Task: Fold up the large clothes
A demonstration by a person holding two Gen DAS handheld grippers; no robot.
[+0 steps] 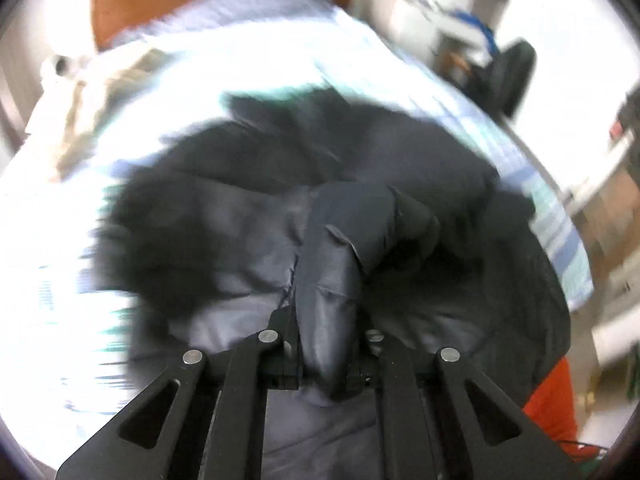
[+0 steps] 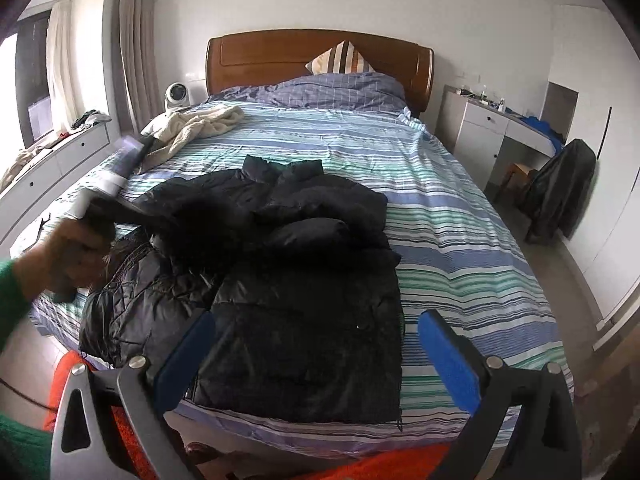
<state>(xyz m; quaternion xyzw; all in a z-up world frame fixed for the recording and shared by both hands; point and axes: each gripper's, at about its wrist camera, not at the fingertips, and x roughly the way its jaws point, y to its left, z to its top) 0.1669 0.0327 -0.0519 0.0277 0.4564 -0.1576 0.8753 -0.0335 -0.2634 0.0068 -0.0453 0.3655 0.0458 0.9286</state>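
A large black puffer jacket (image 2: pixel 304 280) lies on the striped bed (image 2: pixel 460 240), collar toward the headboard. Its left side is lifted and bunched. My left gripper (image 1: pixel 326 316) is shut on a fold of the jacket's fabric (image 1: pixel 332 264) and holds it above the rest of the jacket; this view is blurred. In the right wrist view the left gripper (image 2: pixel 132 216) shows at the left, held by a hand, pulling the fabric. My right gripper (image 2: pixel 316 340) is open and empty, with blue pads (image 2: pixel 448 356), above the jacket's lower hem near the foot of the bed.
A cream blanket (image 2: pixel 192 128) and pillows (image 2: pixel 340 88) lie near the wooden headboard (image 2: pixel 280 52). A white desk (image 2: pixel 492 128) and a chair with a dark coat (image 2: pixel 560 192) stand right of the bed. A low white cabinet (image 2: pixel 60 156) runs along the left. Something orange-red (image 2: pixel 380 464) sits at the bed's foot.
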